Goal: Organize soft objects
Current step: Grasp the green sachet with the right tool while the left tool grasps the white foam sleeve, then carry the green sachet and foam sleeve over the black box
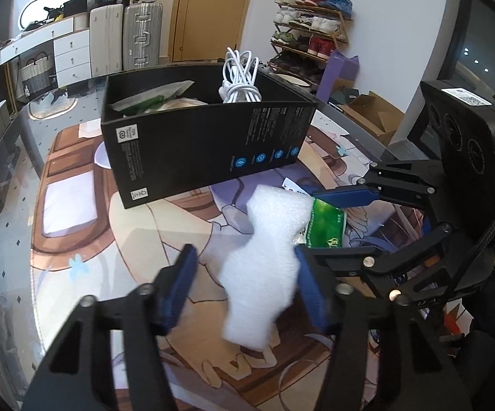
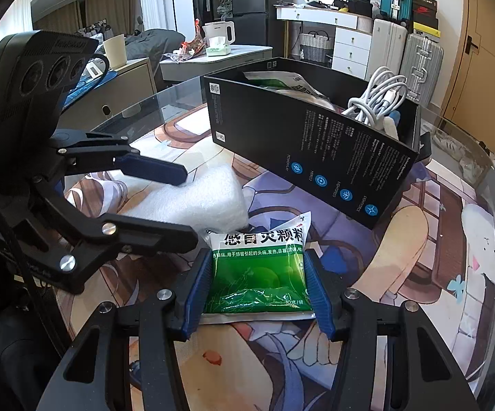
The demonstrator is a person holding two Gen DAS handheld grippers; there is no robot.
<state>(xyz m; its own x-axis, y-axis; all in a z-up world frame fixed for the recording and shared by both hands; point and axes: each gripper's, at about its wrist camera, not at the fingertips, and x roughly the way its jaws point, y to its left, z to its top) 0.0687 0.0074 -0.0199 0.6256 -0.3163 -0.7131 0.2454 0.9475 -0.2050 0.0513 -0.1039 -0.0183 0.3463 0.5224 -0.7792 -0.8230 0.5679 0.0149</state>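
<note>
Foam piece (image 1: 264, 267) and green sachet (image 2: 259, 274): the two soft objects not yet boxed, lying side by side on the table (image 2: 419, 239) in front of the black box (image 2: 316, 157).

Left claw (image 1: 244, 287): straddles the foam, its right pad against the foam's edge and its left pad standing off with a visible gap; judged not yet a firm pinch. No earlier view is given, so nothing is said of jaw motion.

Right claw (image 2: 259, 291): both blue pads sit against the long edges of the sachet, pinching it. The sachet rests flat on the printed mat, not lifted.

Progress, as a judgement: partly done. The box already holds a coil of white cable (image 1: 239, 78) at one end and at least one green-and-white sachet (image 2: 275, 80) at the other; pale material beneath it cannot be identified. What remains is to lift the foam and the sachet and carry them over the near wall of the box, which stands close behind both.

Count, as far as visible:
- foam pieces: one, on the table
- sachets: one on the table, at least one in the box
- cable coils: one, in the box
- boxes: one
- claws: two, both low over the table and near each other

Contents deeper in the box are hidden by its wall.
</note>
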